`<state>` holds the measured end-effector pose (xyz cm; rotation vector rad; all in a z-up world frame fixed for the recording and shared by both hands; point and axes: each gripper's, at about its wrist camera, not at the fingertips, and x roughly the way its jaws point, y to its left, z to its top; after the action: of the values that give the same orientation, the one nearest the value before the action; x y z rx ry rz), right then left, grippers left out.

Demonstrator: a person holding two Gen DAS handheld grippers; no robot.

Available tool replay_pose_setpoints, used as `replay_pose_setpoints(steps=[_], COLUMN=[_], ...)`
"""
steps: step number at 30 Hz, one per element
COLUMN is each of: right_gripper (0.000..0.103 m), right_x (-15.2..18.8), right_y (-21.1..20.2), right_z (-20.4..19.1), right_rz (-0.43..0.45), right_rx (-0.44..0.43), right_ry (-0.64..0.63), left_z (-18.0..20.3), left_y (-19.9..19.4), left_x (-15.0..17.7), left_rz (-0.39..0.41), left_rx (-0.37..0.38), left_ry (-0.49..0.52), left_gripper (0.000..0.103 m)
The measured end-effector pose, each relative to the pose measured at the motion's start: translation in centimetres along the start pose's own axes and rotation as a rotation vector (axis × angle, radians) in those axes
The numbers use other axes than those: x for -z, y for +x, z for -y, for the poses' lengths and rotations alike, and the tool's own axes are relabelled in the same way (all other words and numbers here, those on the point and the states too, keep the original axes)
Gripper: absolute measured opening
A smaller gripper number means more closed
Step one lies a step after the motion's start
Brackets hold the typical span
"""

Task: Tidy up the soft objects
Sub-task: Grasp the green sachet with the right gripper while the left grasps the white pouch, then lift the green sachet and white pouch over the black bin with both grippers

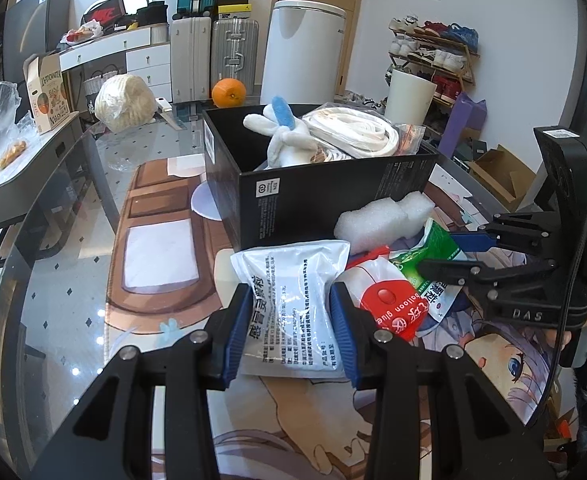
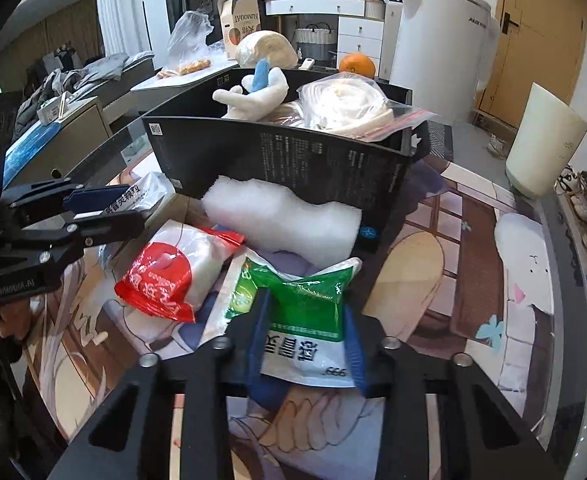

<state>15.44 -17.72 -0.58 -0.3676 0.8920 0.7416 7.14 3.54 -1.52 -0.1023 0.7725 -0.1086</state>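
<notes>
My left gripper is shut on a white pouch with black print, which lies on the mat in front of a black box. Inside the box are a white plush rabbit with a blue ear and a bagged white strap. A white foam piece leans against the box wall. Beside it lies a red-and-white pack. My right gripper is shut on a green-and-white pouch. In the left wrist view it comes in from the right.
A printed mat covers the glass table. Behind the box are an orange, a wrapped round bundle and a tall white bin. A white cylinder stands off the table's right side.
</notes>
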Motion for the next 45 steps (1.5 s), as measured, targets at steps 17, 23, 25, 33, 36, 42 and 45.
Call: replay_pose_setpoints(steps=[17,23,25,33,36,42,45], right_gripper=[0.012,0.012,0.012,0.011,0.011,0.01,0.01], right_x=[1.4,1.2,1.1,0.1,-0.5,-1.6,-2.5], right_y=[-4.1,-6.1,-6.8,-8.8,-9.3,-10.3,-10.6], right_z=[0.7,0.9,1.0,1.6,1.6,1.3,1.2], right_rz=[0.133,0.181,0.199,0.272,0.292,0.339,0.363], right_rx=[-0.018,-0.012,-0.004,0.009,0.011,0.004,0.008], right_ry=[0.017,0.021,0.024,0.033,0.036,0.022,0.024], left_z=[0.1,0.5,0.4,0.5,0.7,0.9,0.9], left_y=[-1.4,-2.6,-2.9,-3.7,-3.7,-3.8,-3.9], left_x=[-0.3,-1.0,-1.1,-2.1,-2.6,-3.4,-3.9], left_rz=[0.074,0.116,0.126,0.163,0.17,0.186,0.201], left_rx=[0.006,0.0,-0.003,-0.01,-0.01,-0.012,-0.016], left_ry=[-0.004,-0.001,-0.003,-0.007,-0.002,0.006,0.002], left_gripper=[0.038,0.038,0.038,0.038,0.038,0.038,0.038])
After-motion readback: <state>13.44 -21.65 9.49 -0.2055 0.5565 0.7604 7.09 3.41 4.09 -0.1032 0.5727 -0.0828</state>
